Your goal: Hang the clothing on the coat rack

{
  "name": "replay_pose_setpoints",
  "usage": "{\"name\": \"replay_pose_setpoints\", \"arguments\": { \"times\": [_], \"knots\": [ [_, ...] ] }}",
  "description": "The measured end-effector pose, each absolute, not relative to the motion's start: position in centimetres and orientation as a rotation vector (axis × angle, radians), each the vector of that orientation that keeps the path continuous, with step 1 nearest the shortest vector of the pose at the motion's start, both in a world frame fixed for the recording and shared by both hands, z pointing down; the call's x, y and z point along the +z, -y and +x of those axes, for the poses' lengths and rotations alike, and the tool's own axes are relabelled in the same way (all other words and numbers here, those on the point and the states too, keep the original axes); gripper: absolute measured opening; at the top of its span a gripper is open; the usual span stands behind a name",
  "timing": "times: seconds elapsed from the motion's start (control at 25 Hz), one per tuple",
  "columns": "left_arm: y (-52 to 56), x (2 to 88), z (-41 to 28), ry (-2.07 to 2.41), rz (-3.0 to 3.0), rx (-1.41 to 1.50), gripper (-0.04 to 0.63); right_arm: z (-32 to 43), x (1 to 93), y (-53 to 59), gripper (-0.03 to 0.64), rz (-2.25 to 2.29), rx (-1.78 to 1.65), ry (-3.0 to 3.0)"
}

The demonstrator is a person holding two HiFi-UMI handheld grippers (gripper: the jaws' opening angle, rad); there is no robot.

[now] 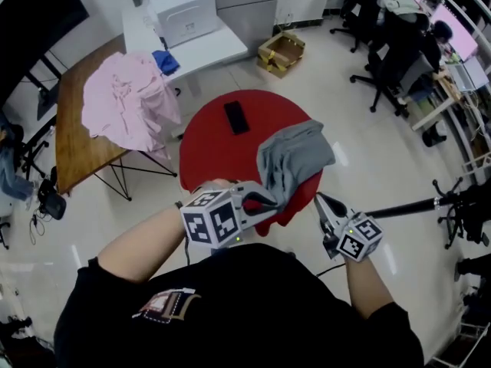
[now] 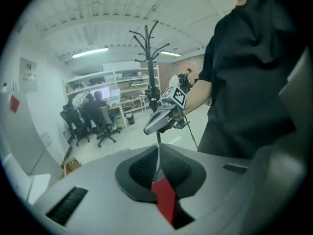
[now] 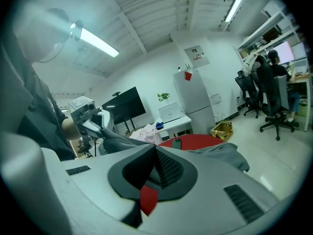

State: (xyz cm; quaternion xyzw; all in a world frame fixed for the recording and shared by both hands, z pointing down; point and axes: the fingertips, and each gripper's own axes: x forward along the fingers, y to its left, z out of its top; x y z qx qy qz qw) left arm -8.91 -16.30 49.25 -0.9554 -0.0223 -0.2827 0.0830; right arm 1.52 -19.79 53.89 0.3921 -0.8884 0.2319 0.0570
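A grey garment (image 1: 295, 156) lies on the round red table (image 1: 215, 148), one corner pulled toward the near edge. My left gripper (image 1: 270, 202) is shut on that corner. In the right gripper view the garment (image 3: 220, 153) rises in a fold from the table to the left gripper (image 3: 83, 112). My right gripper (image 1: 318, 198) hovers just right of the table's near edge, shut and holding nothing; its pads meet in its own view (image 3: 155, 148). The black coat rack (image 2: 148, 43) stands behind the right gripper (image 2: 156, 121) in the left gripper view, and its pole (image 1: 399, 208) shows at the right of the head view.
A black phone (image 1: 236, 117) lies on the red table. A pink garment (image 1: 123, 98) is draped over a wooden table at the left. A white printer (image 1: 182, 10) sits on a white desk behind, a cardboard box (image 1: 280, 52) on the floor. People sit on office chairs (image 1: 399, 44) far right.
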Motion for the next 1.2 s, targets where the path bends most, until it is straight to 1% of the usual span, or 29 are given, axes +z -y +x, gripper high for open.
{"name": "replay_pose_setpoints", "arguments": {
  "times": [0.32, 0.56, 0.84, 1.04, 1.2],
  "knots": [
    [12.3, 39.4, 2.0, 0.263, -2.466, -0.734, 0.012, 11.1, 49.2, 16.0, -0.009, 1.3, 0.547, 2.748],
    [11.4, 34.0, 10.5, 0.319, -2.213, -0.689, 0.012, 19.0, 46.6, 12.4, -0.009, 1.473, 0.454, 2.753],
    [9.9, 29.2, 19.2, 0.364, -2.159, -0.605, 0.012, 27.8, 43.5, 8.3, -0.011, 1.691, 0.325, 2.695],
    [8.1, 27.1, 24.4, 0.396, -2.192, -0.531, 0.012, 34.0, 39.0, 5.2, -0.011, 1.863, 0.145, 2.606],
    [6.7, 24.8, 27.7, 0.427, -2.221, -0.463, 0.012, 37.2, 34.8, 2.5, -0.011, 1.935, 0.001, 2.553]
  ]
}}
